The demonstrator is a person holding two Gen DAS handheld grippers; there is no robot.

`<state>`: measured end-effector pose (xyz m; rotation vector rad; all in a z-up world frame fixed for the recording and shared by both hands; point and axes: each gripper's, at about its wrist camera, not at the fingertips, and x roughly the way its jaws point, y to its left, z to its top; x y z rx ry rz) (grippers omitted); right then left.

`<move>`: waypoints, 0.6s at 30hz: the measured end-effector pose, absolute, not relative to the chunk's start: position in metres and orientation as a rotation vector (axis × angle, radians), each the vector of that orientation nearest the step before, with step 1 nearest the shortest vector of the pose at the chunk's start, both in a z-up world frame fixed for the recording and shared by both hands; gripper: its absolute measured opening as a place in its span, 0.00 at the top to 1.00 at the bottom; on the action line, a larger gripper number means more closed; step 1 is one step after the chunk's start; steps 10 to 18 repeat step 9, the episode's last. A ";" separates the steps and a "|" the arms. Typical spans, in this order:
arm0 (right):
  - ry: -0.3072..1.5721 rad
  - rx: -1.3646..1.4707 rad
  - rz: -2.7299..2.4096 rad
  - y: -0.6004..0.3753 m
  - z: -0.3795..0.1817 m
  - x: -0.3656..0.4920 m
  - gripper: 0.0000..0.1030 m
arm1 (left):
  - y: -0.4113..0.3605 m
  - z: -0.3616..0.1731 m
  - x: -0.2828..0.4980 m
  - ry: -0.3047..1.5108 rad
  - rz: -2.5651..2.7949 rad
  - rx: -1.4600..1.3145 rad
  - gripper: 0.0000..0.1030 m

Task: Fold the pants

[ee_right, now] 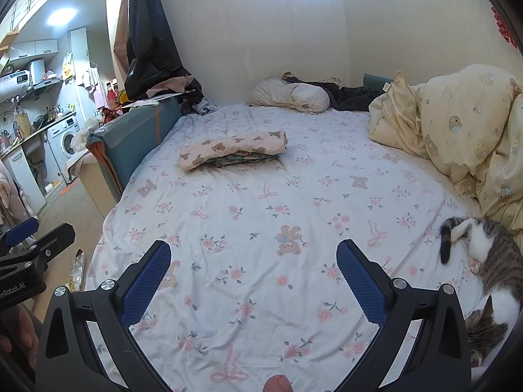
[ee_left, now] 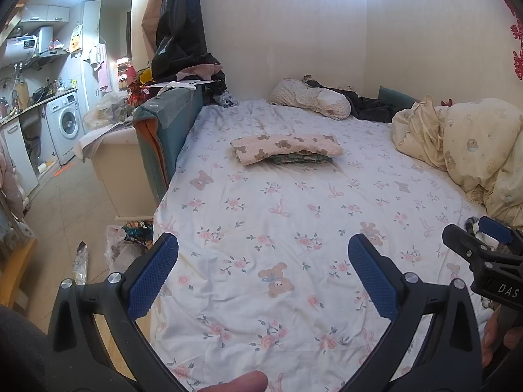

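Note:
Folded pink pants with a brown bear print (ee_left: pixel 286 148) lie on top of a folded greenish garment (ee_left: pixel 302 159) in the middle of the bed, far from both grippers; the stack also shows in the right wrist view (ee_right: pixel 233 150). My left gripper (ee_left: pixel 263 274) is open and empty above the near part of the floral sheet (ee_left: pixel 261 215). My right gripper (ee_right: pixel 253 279) is open and empty above the sheet (ee_right: pixel 261 196). The right gripper also shows at the right edge of the left wrist view (ee_left: pixel 483 248). The left gripper shows at the left edge of the right wrist view (ee_right: pixel 29 248).
A tabby-and-white cat (ee_right: pixel 490 261) lies on the bed at the near right. A cream duvet (ee_right: pixel 457 124) is piled along the right side. A pillow (ee_right: pixel 291 96) and dark clothes (ee_right: pixel 353 94) lie at the head. A teal bed board (ee_right: pixel 137 137) and floor clutter are on the left.

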<state>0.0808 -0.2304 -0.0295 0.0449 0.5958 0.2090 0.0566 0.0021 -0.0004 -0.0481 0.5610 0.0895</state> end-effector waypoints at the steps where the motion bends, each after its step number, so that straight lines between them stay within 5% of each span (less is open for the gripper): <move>1: 0.597 0.046 0.209 -0.230 -0.030 0.081 0.00 | 0.002 0.000 0.056 0.560 0.091 -0.048 0.00; 18: 0.591 0.042 0.210 -0.229 -0.031 0.079 0.00 | 0.002 0.001 0.057 0.559 0.093 -0.060 0.00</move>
